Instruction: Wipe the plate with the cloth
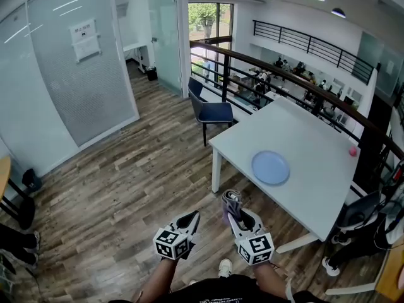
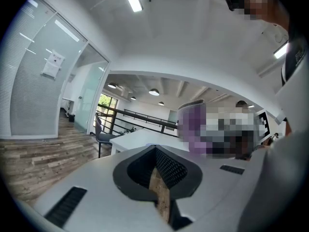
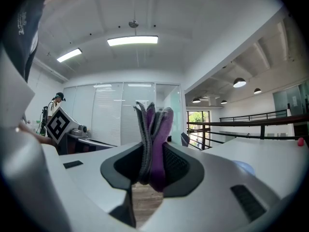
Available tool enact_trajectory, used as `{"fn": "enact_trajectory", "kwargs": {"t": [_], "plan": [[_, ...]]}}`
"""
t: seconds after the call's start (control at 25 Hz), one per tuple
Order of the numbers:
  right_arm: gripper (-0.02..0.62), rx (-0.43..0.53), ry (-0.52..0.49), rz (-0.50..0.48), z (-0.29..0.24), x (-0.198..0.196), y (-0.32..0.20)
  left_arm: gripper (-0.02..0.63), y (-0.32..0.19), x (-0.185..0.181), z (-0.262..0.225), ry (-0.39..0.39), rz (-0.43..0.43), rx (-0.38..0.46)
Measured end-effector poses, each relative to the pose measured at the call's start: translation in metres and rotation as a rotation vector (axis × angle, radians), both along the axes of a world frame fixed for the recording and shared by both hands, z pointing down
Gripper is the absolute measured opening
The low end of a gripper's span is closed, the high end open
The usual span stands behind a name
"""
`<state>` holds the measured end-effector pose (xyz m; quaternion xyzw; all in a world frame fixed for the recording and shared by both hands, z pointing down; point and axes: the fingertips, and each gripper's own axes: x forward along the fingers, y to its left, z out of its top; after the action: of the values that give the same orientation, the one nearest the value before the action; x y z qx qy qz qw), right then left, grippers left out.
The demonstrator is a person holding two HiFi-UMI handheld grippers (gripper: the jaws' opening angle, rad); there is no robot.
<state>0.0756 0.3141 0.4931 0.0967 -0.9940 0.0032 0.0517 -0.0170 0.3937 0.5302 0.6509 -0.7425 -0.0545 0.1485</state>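
Note:
A light blue plate (image 1: 271, 168) lies on the white table (image 1: 315, 144), near its front edge. My right gripper (image 1: 231, 202) is held in the air short of the table's near corner, shut on a folded grey and purple cloth (image 3: 153, 129) that sticks up between its jaws. The cloth (image 1: 231, 200) shows as a small bundle at the jaw tips in the head view. My left gripper (image 1: 189, 220) hangs beside it to the left, over the wood floor, shut with nothing in it. In the right gripper view the plate (image 3: 245, 167) peeks past the jaw at right.
A small pink ball (image 1: 353, 151) rests near the table's right edge. A dark blue chair (image 1: 209, 110) stands at the table's far left corner, a black railing (image 1: 284, 68) behind it. Glass partitions line the left. Wood floor (image 1: 113, 188) spreads under me.

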Motion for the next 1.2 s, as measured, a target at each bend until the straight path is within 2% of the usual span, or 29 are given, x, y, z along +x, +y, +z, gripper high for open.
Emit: {"fn": "enact_trajectory", "kwargs": {"t": [0.24,0.36,0.84,1.2], "plan": [[0.115,0.007,-0.021,0.054,-0.003,0.0,-0.054,0.003,-0.047,-0.008,0.0,-0.026,0.007,-0.013],[0.115,-0.003,-0.028,0.064,-0.004,0.0,-0.078,0.003,-0.068,-0.006,-0.002,-0.014,0.011,-0.018],[0.115,-0.03,-0.052,0.055,-0.017,-0.005,-0.137,0.003,-0.124,-0.007,-0.012,-0.039,0.017,-0.064],[0.115,-0.035,-0.036,0.01,-0.021,0.004,-0.171,0.003,-0.156,-0.003,-0.018,-0.026,-0.025,-0.073]]}}
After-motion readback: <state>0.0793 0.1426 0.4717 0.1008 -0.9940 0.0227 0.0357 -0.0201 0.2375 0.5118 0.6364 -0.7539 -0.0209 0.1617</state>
